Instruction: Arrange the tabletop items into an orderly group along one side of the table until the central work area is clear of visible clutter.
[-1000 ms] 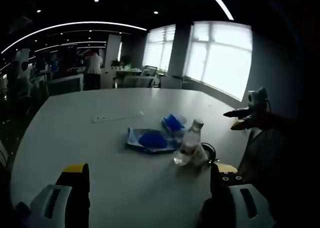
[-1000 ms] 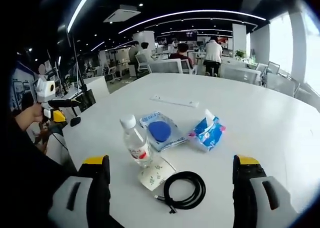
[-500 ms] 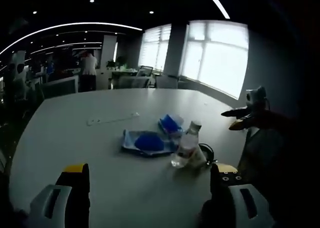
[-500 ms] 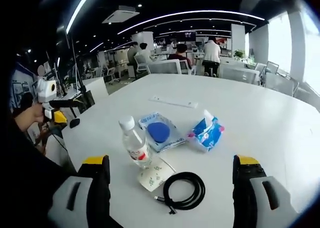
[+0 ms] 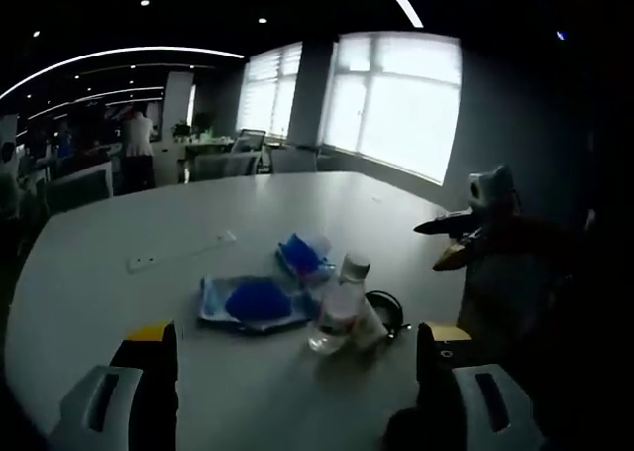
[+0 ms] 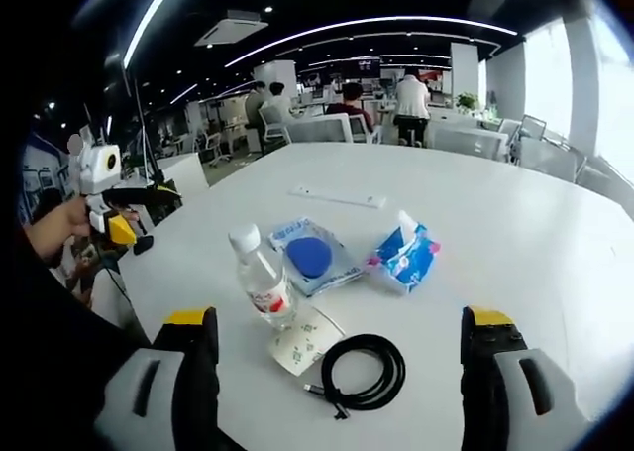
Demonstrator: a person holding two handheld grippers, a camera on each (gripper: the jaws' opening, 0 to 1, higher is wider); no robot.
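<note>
- The left gripper point(image 5: 295, 372) is hovering over the near edge of the table point(image 5: 119, 302) with its jaws standing wide apart and nothing between them.
- The right gripper point(image 6: 338, 372) is also keeping its jaws wide, with nothing between them, above the white table point(image 6: 515, 233).
- In the right gripper view a black cable point(image 6: 361, 371), coiled in a loop, is lying nearest to the jaws, just beside a white paper sachet point(image 6: 304, 340).
- The water bottle point(image 6: 261, 284) is standing upright with its white cap on top, touching the sachet.
- Behind it, a flat clear packet with a blue round thing inside point(image 6: 313, 260) is lying on the table, and a blue tissue pack point(image 6: 405, 256) is lying near it, with white tissue sticking out of its top.
- A long white strip point(image 6: 337, 197) is lying farther away, its long axis running across the table.
- In this view the left gripper point(image 6: 127, 205) is showing at the left, held in a hand point(image 6: 57, 229).
- The left gripper view is darker: the bottle point(image 5: 335, 318), packet point(image 5: 252, 302), tissue pack point(image 5: 300, 256) and cable point(image 5: 384, 312) are grouped together, and the strip point(image 5: 180, 251) is lying apart.
- There the right gripper point(image 5: 466, 235) is coming in from the right.
- Bright windows point(image 5: 396, 104) are showing behind the table in this view; the right gripper view is showing people point(image 6: 411, 94) at desks instead.
</note>
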